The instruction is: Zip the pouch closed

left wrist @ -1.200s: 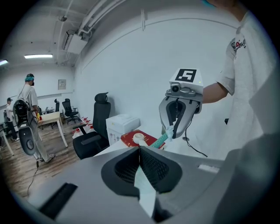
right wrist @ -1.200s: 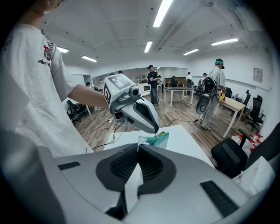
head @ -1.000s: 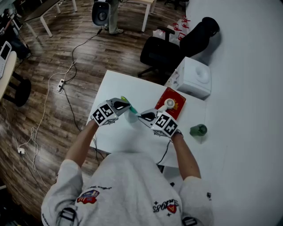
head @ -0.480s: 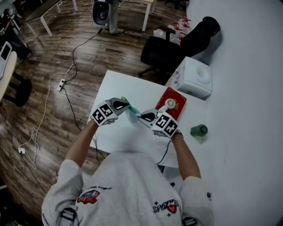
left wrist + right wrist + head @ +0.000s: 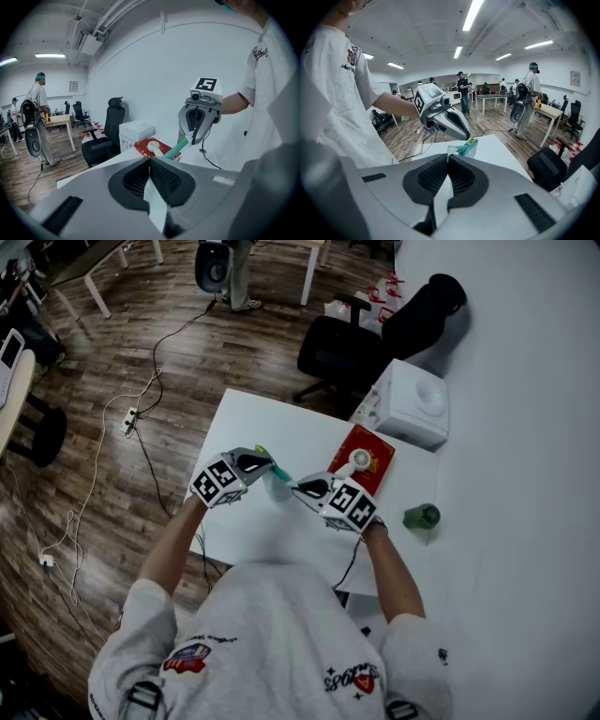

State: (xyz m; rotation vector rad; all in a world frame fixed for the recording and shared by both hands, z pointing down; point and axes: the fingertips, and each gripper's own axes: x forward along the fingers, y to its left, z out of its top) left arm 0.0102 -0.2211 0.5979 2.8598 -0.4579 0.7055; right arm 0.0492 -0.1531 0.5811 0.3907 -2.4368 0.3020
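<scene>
Nothing has shifted since a second ago — the left gripper (image 5: 268, 463) and right gripper (image 5: 298, 487) hold the teal pouch (image 5: 279, 480) taut above the white surface (image 5: 281, 427), fingers (image 5: 165, 179) clamped on its ends — zipping seems paused.

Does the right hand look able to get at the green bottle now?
Probably not yet: the right tongs are shut on the pouch, which the left tongs grip too. The green bottle stands near that hand, with only bare table around it.

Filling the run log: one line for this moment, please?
left gripper: jaws shut on pouch end | right gripper: jaws shut on other end | pouch: held over white table
</scene>
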